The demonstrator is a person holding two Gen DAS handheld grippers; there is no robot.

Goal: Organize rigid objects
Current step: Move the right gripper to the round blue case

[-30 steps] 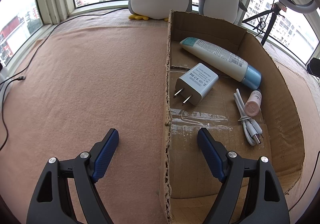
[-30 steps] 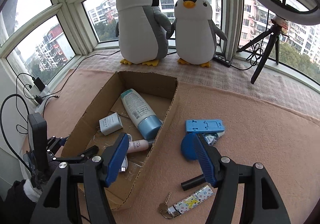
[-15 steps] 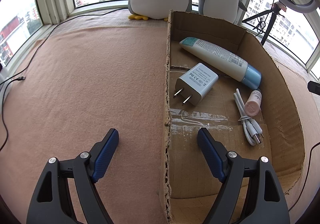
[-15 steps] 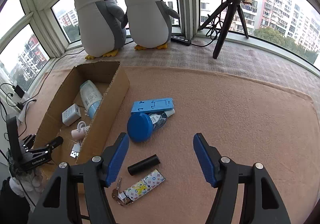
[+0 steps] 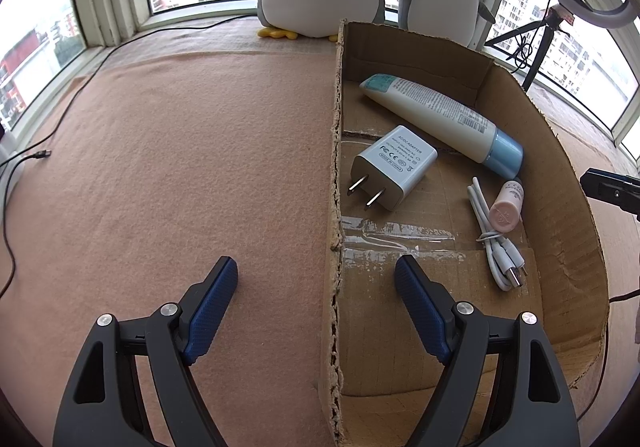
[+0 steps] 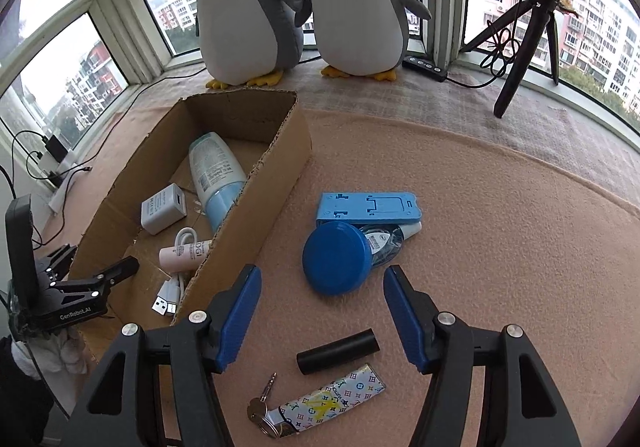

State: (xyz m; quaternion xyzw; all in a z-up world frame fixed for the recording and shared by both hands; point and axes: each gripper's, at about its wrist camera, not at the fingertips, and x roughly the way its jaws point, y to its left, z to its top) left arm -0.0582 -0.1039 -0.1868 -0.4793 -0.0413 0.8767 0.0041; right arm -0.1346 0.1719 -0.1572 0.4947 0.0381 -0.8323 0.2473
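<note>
Two plush penguins (image 6: 248,7) are seen at the window behind a pink felt mat (image 5: 160,167), bare and roomy left of the cardboard box (image 6: 256,199). Inside the box lie a cream tube (image 5: 436,119), white charger (image 5: 394,165), coiled cable (image 5: 496,235) and small pink bottle (image 5: 506,207). Outside its right wall are grouped a blue stand (image 6: 368,207), blue lid (image 6: 338,257), black cylinder (image 6: 338,351) and patterned key case (image 6: 332,403). The left gripper (image 5: 316,271) straddles the box's left wall, spread and empty; the right gripper (image 6: 322,275), also spread and empty, has shifted rightward over the loose items.

Bright window daylight, sharp, fisheye-warped edges.
</note>
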